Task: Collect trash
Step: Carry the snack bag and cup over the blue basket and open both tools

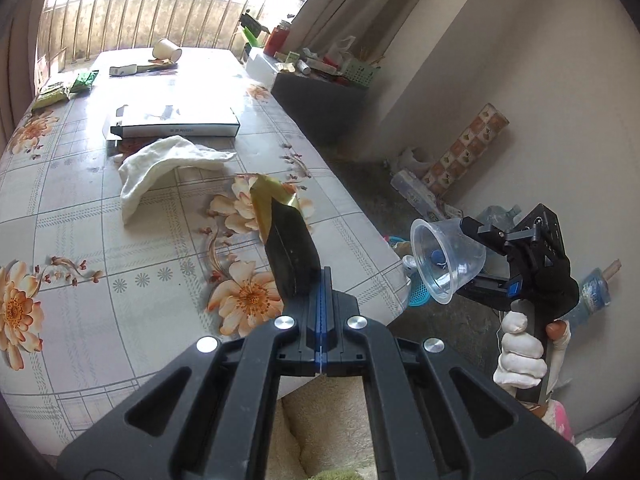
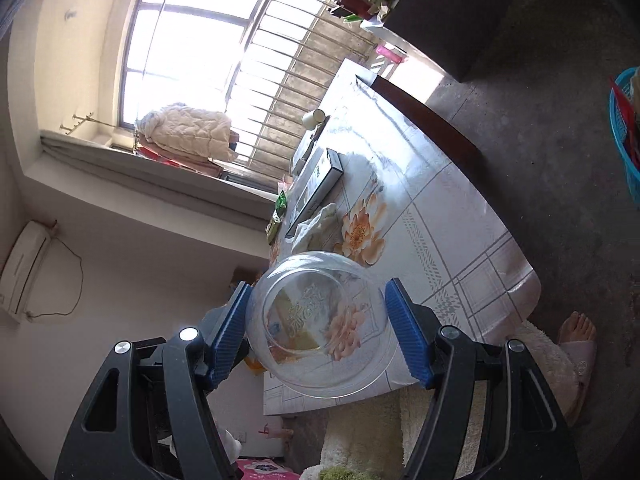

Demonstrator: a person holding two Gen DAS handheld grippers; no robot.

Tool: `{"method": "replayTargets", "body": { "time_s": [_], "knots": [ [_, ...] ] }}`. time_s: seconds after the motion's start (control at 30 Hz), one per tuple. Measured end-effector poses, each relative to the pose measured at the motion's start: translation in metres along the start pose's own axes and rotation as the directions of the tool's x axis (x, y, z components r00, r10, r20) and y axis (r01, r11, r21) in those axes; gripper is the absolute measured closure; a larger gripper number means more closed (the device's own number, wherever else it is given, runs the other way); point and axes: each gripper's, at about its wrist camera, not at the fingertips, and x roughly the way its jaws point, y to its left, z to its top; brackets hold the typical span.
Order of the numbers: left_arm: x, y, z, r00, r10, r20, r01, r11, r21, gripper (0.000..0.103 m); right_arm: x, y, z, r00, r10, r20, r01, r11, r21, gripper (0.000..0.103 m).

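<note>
My left gripper (image 1: 320, 292) is shut on a black and gold carton (image 1: 290, 244), held tilted above the near part of the floral table (image 1: 80, 208). My right gripper (image 2: 320, 328) is shut on a clear plastic cup (image 2: 320, 324), held off the table's right edge; it also shows in the left wrist view (image 1: 450, 258), with the cup mouth facing the left camera. A white cloth (image 1: 160, 168), a long white and black box (image 1: 176, 122), a paper cup (image 1: 166, 50) and green packets (image 1: 68, 88) lie on the table.
A blue basket (image 2: 624, 140) with items stands on the floor at the right. A dark cabinet (image 1: 320, 100) with clutter on top is beyond the table. A bare foot in a slipper (image 2: 578, 340) and a fuzzy mat (image 2: 360, 428) are near the table's end.
</note>
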Motion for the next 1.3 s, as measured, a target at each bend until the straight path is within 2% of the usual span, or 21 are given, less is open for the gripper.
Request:
{"method": "replayTargets", "body": {
  "time_s": [0.1, 0.2, 0.4, 0.53, 0.8, 0.93, 0.97, 1.0, 1.03, 1.07, 1.13, 1.2, 1.3],
  "knots": [
    [0.02, -0.039, 0.01, 0.999, -0.035, -0.027, 0.036, 0.997, 0.074, 0.103, -0.041, -0.024, 0.007, 0.996, -0.011, 0.087, 0.007, 0.999, 0.042, 0.037],
    [0.049, -0.082, 0.019, 0.995, -0.072, -0.073, 0.082, 0.986, 0.147, 0.103, -0.084, -0.053, 0.012, 0.981, -0.054, 0.186, 0.038, 0.995, 0.089, 0.037],
    [0.137, -0.168, 0.03, 0.967, -0.131, -0.219, 0.184, 0.953, 0.242, 0.103, -0.154, -0.12, 0.02, 0.923, -0.192, 0.332, 0.119, 0.966, 0.228, 0.037],
    [0.211, -0.218, 0.025, 0.937, -0.114, -0.33, 0.216, 0.932, 0.292, 0.103, -0.178, -0.172, 0.029, 0.882, -0.28, 0.378, 0.146, 0.927, 0.346, 0.037],
    [0.341, -0.277, -0.001, 0.882, -0.024, -0.471, 0.23, 0.894, 0.385, 0.103, -0.183, -0.269, 0.063, 0.84, -0.394, 0.373, 0.168, 0.842, 0.512, 0.037],
    [0.393, -0.292, -0.002, 0.866, 0.002, -0.5, 0.239, 0.877, 0.417, 0.103, -0.17, -0.309, 0.093, 0.821, -0.461, 0.337, 0.217, 0.797, 0.563, 0.036],
    [0.406, -0.296, -0.002, 0.864, 0.012, -0.503, 0.235, 0.875, 0.424, 0.103, -0.165, -0.32, 0.1, 0.817, -0.472, 0.331, 0.227, 0.792, 0.567, 0.032],
    [0.422, -0.3, -0.002, 0.857, 0.02, -0.515, 0.235, 0.874, 0.426, 0.1, -0.16, -0.334, 0.107, 0.811, -0.491, 0.318, 0.246, 0.78, 0.575, 0.03],
    [0.437, -0.301, -0.003, 0.854, 0.028, -0.519, 0.228, 0.877, 0.423, 0.09, -0.157, -0.345, 0.111, 0.798, -0.523, 0.301, 0.271, 0.757, 0.595, 0.03],
    [0.446, -0.3, -0.003, 0.857, 0.038, -0.514, 0.211, 0.884, 0.418, 0.083, -0.154, -0.356, 0.113, 0.787, -0.546, 0.287, 0.29, 0.738, 0.609, 0.03],
    [0.459, -0.3, -0.001, 0.856, 0.039, -0.516, 0.196, 0.898, 0.394, 0.082, -0.153, -0.369, 0.111, 0.778, -0.564, 0.277, 0.294, 0.716, 0.633, 0.03],
    [0.457, -0.297, 0.001, 0.851, 0.003, -0.525, 0.219, 0.907, 0.36, 0.082, -0.154, -0.371, 0.105, 0.781, -0.549, 0.298, 0.267, 0.725, 0.635, 0.03],
    [0.446, -0.296, 0.002, 0.855, -0.027, -0.518, 0.246, 0.9, 0.36, 0.081, -0.158, -0.365, 0.093, 0.774, -0.556, 0.303, 0.284, 0.732, 0.62, 0.03]
  ]
}}
